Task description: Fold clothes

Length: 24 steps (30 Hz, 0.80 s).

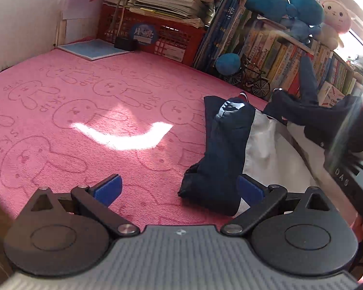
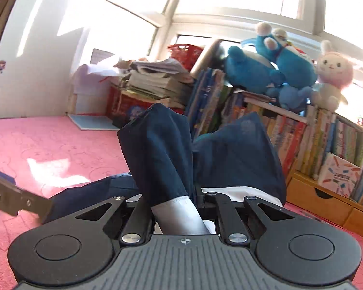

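A navy and white jacket (image 1: 226,154) lies on the pink rabbit-print blanket (image 1: 84,111) at the right. My left gripper (image 1: 179,188) is open low over the blanket, its right blue pad (image 1: 250,189) beside a navy sleeve end. My right gripper (image 2: 177,207) is shut on a fold of the jacket (image 2: 171,154) and holds it raised, with navy and white cloth bunched between the jaws. The right gripper's body also shows at the right edge of the left wrist view (image 1: 353,169). The left gripper's finger shows at the left of the right wrist view (image 2: 12,197).
A red crate (image 1: 157,38) with stacked papers stands at the back. A bookshelf (image 1: 290,58) with blue and pink plush toys (image 1: 302,2) lines the back right. A small toy bicycle (image 1: 251,77) and a blue mat (image 1: 94,49) sit on the blanket's far side.
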### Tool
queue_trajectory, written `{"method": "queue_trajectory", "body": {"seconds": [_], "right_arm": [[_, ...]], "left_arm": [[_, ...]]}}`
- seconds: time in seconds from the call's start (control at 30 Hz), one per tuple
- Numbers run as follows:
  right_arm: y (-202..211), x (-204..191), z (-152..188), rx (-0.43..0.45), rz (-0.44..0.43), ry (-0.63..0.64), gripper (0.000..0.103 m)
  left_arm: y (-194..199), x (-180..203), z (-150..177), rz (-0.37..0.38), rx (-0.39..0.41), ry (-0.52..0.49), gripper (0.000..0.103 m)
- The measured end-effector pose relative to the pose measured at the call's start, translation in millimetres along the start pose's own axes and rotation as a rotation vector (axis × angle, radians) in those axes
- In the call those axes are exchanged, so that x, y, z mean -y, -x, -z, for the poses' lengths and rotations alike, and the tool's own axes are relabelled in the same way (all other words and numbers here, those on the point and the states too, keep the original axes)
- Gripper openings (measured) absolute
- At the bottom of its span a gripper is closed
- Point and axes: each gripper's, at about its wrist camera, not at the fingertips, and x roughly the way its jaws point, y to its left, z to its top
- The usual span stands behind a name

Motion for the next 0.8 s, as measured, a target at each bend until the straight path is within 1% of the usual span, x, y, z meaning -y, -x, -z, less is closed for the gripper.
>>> {"method": "queue_trajectory", "body": {"seconds": [0.03,0.07,0.13,0.17,0.2,0.27,0.33,0.37,0.43,0.47,0.5,0.53,0.57,0.6,0.67,0.77,0.8], "right_arm": [[-6,-16,2,-0.019,-0.035,0.04,0.013],[-9,-27,5,-0.033,-0.042,0.079,0.013],[-10,-41,8,-0.04,-0.019,0.149,0.013],[-9,-45,8,-0.039,-0.01,0.168,0.013],[-7,-43,6,-0.035,-0.011,0.158,0.014],[-2,-37,5,-0.05,-0.027,0.139,0.016],[4,-35,8,-0.052,-0.037,0.143,0.021],[7,-36,12,-0.052,-0.038,0.153,0.027],[13,-41,18,-0.048,-0.032,0.179,0.03],[16,-43,21,-0.047,-0.026,0.192,0.034],[19,-45,23,-0.043,-0.015,0.201,0.043],[24,-45,26,-0.036,0.001,0.206,0.048],[30,-44,29,-0.029,0.017,0.21,0.06],[34,-44,32,-0.022,0.034,0.213,0.068],[44,-39,39,-0.016,0.076,0.206,0.072],[51,-28,48,-0.049,0.133,0.173,0.075],[51,-24,50,-0.061,0.141,0.157,0.076]], "left_arm": [[4,-9,-2,0.056,-0.004,0.04,0.102],[8,-17,-3,0.134,-0.011,0.081,0.102],[10,-25,-5,0.278,-0.031,0.145,0.102],[7,-23,-4,0.337,-0.045,0.163,0.102],[3,-20,-2,0.391,-0.064,0.178,0.102],[-8,-10,1,0.473,-0.106,0.2,0.102],[-18,5,4,0.523,-0.137,0.199,0.102],[-23,12,5,0.536,-0.147,0.195,0.102],[-34,24,3,0.536,-0.156,0.189,0.103],[-39,31,3,0.536,-0.161,0.187,0.103],[-45,36,2,0.527,-0.166,0.185,0.103],[-52,41,1,0.503,-0.173,0.186,0.103],[-57,45,0,0.482,-0.176,0.184,0.103],[-60,49,1,0.462,-0.17,0.177,0.103],[-62,58,5,0.425,-0.144,0.162,0.103],[-67,69,8,0.356,-0.103,0.156,0.1],[-67,73,8,0.331,-0.092,0.156,0.094]]}}
